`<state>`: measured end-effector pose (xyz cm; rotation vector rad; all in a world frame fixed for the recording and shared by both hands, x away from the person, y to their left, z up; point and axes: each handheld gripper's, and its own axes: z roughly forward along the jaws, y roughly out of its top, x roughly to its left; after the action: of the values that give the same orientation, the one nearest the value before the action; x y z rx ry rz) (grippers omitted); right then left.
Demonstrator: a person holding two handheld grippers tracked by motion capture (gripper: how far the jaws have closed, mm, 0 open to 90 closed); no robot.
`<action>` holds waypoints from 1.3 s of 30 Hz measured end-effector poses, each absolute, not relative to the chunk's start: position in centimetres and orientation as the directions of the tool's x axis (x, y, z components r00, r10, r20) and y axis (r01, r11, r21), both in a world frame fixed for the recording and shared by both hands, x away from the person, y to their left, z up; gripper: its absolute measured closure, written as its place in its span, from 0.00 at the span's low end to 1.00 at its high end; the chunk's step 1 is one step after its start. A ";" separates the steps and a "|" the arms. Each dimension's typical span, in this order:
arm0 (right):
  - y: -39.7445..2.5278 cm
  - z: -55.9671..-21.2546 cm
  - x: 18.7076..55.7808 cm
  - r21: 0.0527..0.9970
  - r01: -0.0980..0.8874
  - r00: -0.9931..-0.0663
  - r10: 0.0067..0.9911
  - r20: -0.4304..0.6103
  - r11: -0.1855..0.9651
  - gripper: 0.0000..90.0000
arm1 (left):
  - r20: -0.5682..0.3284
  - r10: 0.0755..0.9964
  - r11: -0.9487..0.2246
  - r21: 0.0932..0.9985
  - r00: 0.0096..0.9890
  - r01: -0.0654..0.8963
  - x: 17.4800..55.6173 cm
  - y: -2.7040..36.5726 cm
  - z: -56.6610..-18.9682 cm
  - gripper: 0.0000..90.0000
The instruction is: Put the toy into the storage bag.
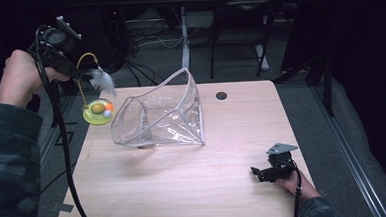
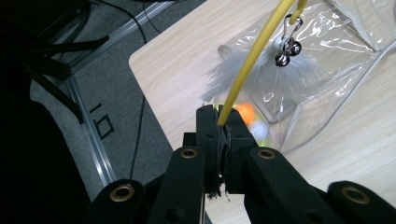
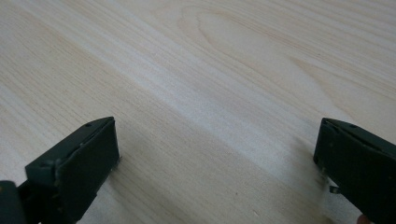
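My left gripper (image 1: 77,73) hangs above the table's far left corner, shut on the thin yellow wand (image 2: 254,58) of a cat toy. The wand (image 1: 82,88) rises from a green round base (image 1: 97,114) holding an orange ball (image 1: 109,107) and a pale ball. A grey feather (image 1: 102,80) with small bells (image 2: 285,50) dangles from the wand's curved top. A clear plastic bag (image 1: 161,112) stands open on the table just right of the toy. My right gripper (image 1: 257,172) rests low near the table's front right, open, nothing between its jaws.
The light wooden table (image 1: 185,189) has a small dark hole (image 1: 221,95) near its far edge. Black cables trail from both grippers. Chair and desk legs stand on the grey floor beyond the table.
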<state>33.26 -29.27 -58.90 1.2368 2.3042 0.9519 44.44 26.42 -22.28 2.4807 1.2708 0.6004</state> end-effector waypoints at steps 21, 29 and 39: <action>-29.3 -58.9 33.3 0.705 0.592 -0.555 0.832 0.005 0.391 0.00 | 0.225 0.770 -0.629 0.426 0.597 0.650 45.7 22.3 -22.0 0.98; -29.3 -58.9 33.3 0.704 0.592 -0.555 0.832 0.005 0.392 0.00 | 0.217 0.744 -0.656 0.417 0.632 0.629 46.2 20.5 -22.5 0.98; -29.3 -58.9 33.3 0.704 0.593 -0.554 0.832 0.004 0.391 0.00 | 0.193 0.720 -0.676 0.409 0.666 0.613 46.7 18.9 -23.5 0.98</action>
<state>33.27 -29.27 -58.90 1.2367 2.3051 0.9525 46.71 18.91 -23.48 2.5744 1.0611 0.4919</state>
